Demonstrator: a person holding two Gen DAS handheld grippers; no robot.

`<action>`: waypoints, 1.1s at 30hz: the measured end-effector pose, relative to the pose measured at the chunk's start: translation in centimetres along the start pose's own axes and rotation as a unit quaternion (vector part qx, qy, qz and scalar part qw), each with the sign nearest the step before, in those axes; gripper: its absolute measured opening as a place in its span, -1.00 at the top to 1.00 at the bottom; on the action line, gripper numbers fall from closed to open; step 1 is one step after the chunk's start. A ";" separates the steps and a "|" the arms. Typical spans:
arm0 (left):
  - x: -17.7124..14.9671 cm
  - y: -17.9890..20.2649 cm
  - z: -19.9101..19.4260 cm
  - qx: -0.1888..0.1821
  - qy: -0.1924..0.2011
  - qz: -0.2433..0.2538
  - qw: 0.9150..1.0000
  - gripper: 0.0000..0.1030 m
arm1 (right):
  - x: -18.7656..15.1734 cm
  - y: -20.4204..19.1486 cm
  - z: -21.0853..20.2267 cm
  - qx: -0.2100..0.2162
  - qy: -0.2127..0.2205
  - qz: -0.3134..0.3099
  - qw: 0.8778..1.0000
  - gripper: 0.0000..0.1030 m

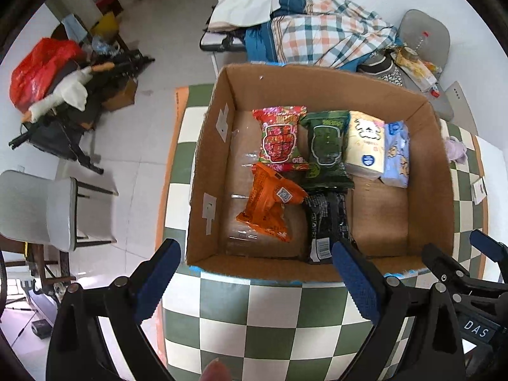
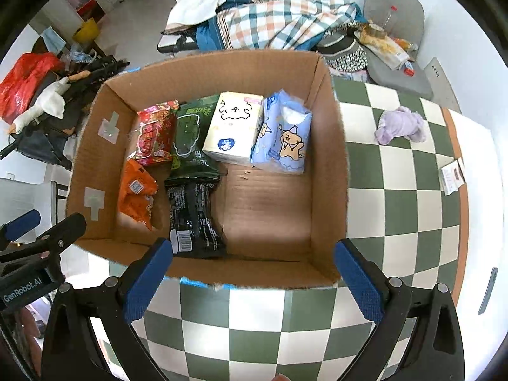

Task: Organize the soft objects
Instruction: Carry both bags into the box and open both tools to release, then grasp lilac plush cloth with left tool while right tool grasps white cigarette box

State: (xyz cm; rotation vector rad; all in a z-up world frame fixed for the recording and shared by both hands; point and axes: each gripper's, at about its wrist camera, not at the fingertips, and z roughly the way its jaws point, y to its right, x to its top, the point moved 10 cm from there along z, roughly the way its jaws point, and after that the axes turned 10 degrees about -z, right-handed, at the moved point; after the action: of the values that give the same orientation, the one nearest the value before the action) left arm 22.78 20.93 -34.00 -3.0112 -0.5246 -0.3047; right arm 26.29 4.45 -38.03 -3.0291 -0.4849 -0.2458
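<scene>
An open cardboard box (image 1: 209, 146) (image 2: 330, 165) stands on the green-and-white checkered table. Inside lie a red snack pack (image 1: 281, 138) (image 2: 155, 133), a green pack (image 1: 325, 146) (image 2: 189, 136), an orange pack (image 1: 270, 204) (image 2: 136, 195), a black pack (image 1: 324, 225) (image 2: 193, 219), a white tissue pack (image 1: 365, 141) (image 2: 233, 125) and a blue tissue pack (image 1: 395, 155) (image 2: 282, 136). A purple soft toy (image 2: 400, 125) (image 1: 457, 150) lies on the table right of the box. My left gripper (image 1: 257, 282) and right gripper (image 2: 254, 281) are both open and empty, above the box's near edge.
A small white card (image 2: 452, 176) lies near the table's right edge. A bed with a plaid blanket (image 1: 320, 28) stands behind the box. A grey chair (image 1: 425, 35) with clutter is at the back right. A chair (image 1: 60, 209) and piled bags (image 1: 41, 70) stand on the floor at left.
</scene>
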 end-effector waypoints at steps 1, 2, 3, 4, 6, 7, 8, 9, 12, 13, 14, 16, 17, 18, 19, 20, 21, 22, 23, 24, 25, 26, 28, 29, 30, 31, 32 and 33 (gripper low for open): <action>-0.2 0.1 -0.4 -0.001 0.004 0.001 1.000 -0.90 | -0.3 0.0 -0.6 0.000 0.005 -0.001 1.000 -1.00; -0.4 0.2 -1.1 -0.004 0.009 0.000 1.000 -0.90 | -0.4 0.0 -1.0 0.001 0.008 -0.002 1.000 -1.00; -0.6 0.4 -1.6 -0.007 0.012 -0.001 1.000 -0.90 | -0.7 0.0 -1.5 0.002 0.011 -0.002 1.000 -1.00; -0.7 0.5 -2.0 -0.010 0.014 -0.001 1.000 -0.90 | -0.9 0.0 -2.2 0.005 0.016 -0.001 1.000 -1.00; -0.9 0.8 -3.1 -0.019 0.020 -0.003 1.000 -0.90 | -1.3 0.1 -3.3 0.005 0.024 -0.001 1.000 -1.00; -1.0 1.0 -3.5 -0.022 0.022 -0.003 1.000 -0.90 | -1.4 0.2 -4.1 0.006 0.031 -0.002 0.999 -1.00; -1.0 1.2 -3.8 -0.024 0.023 -0.001 0.999 -0.90 | -1.5 0.3 -4.6 0.005 0.037 -0.002 0.999 -1.00; -1.0 1.6 -4.2 -0.027 0.023 0.002 0.999 -0.90 | -1.6 0.5 -5.1 0.003 0.042 -0.002 0.999 -1.00; -0.7 2.9 -5.5 -0.032 0.032 0.010 0.999 -0.90 | -2.1 0.7 -6.5 0.014 0.052 0.003 0.999 -1.00; -0.5 3.3 -5.9 -0.032 0.036 0.015 0.999 -0.90 | -2.2 0.8 -7.0 0.019 0.055 0.005 0.998 -1.00; -0.2 4.0 -6.5 -0.031 0.041 0.023 0.998 -0.90 | -2.4 1.0 -7.4 0.026 0.058 0.010 0.998 -1.00; 0.4 5.7 -7.6 -0.028 0.054 0.043 0.997 -0.90 | -2.6 2.0 -8.0 0.047 0.061 0.028 0.997 -1.00; 0.7 7.0 -8.2 -0.024 0.061 0.058 0.996 -0.90 | -2.7 2.6 -8.2 0.057 0.062 0.040 0.996 -1.00; 1.2 8.5 -8.8 -0.021 0.070 0.074 0.995 -0.90 | -2.7 3.5 -8.4 0.064 0.064 0.054 0.994 -1.00; 1.6 9.7 -9.1 -0.020 0.076 0.088 0.993 -0.90 | -2.8 4.8 -8.6 0.068 0.067 0.071 0.993 -1.00; 2.1 11.5 -9.4 -0.017 0.082 0.108 0.991 -0.90 | -2.9 6.4 -8.7 0.069 0.070 0.088 0.991 -1.00; 2.5 13.3 -9.6 -0.015 0.087 0.127 0.988 -0.90 | -3.0 7.7 -8.8 0.068 0.071 0.102 0.990 -1.00; 2.9 15.1 -9.6 -0.013 0.090 0.144 0.985 -0.90 | -3.2 9.9 -8.8 0.067 0.069 0.123 0.988 -1.00; 3.3 17.1 -9.5 -0.013 0.091 0.163 0.982 -0.90 | -3.4 11.5 -8.7 0.067 0.068 0.138 0.986 -1.00; 3.9 19.9 -9.2 -0.016 0.088 0.184 0.979 -0.90 | -3.6 13.2 -8.5 0.066 0.067 0.153 0.984 -1.00; 4.2 21.2 -8.9 -0.020 0.086 0.194 0.977 -0.90 | -4.0 15.9 -8.3 0.060 0.066 0.174 0.981 -1.00; 4.8 24.0 -8.2 -0.024 0.082 0.212 0.973 -0.90 | -4.3 17.9 -8.1 0.053 0.065 0.187 0.979 -1.00; 5.6 27.4 -6.9 -0.018 0.077 0.235 0.969 -0.90 | -5.0 22.2 -7.3 0.036 0.061 0.214 0.974 -1.00; 6.1 30.1 -5.6 -0.014 0.071 0.254 0.964 -0.90 | -5.3 23.9 -6.8 0.029 0.057 0.226 0.972 -1.00; 6.3 31.5 -4.7 -0.011 0.065 0.266 0.962 -0.90 | -5.5 25.7 -6.3 0.022 0.053 0.238 0.970 -1.00; 6.4 33.1 -3.5 -0.005 0.055 0.280 0.958 -0.90 | -5.8 27.6 -5.6 0.017 0.047 0.250 0.967 -1.00; 6.5 35.1 -1.9 0.002 0.043 0.296 0.954 -0.90 | -6.1 29.7 -4.7 0.014 0.039 0.264 0.964 -1.00; 6.4 36.5 -0.7 0.004 0.033 0.308 0.951 -0.90 | -6.2 31.1 -4.0 0.013 0.034 0.274 0.961 -1.00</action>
State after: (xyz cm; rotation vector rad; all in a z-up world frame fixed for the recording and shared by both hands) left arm 40.98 -11.36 -33.23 -2.9446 0.4211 -0.3457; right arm 29.69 -27.30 -36.35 -2.9628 0.3558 -0.2982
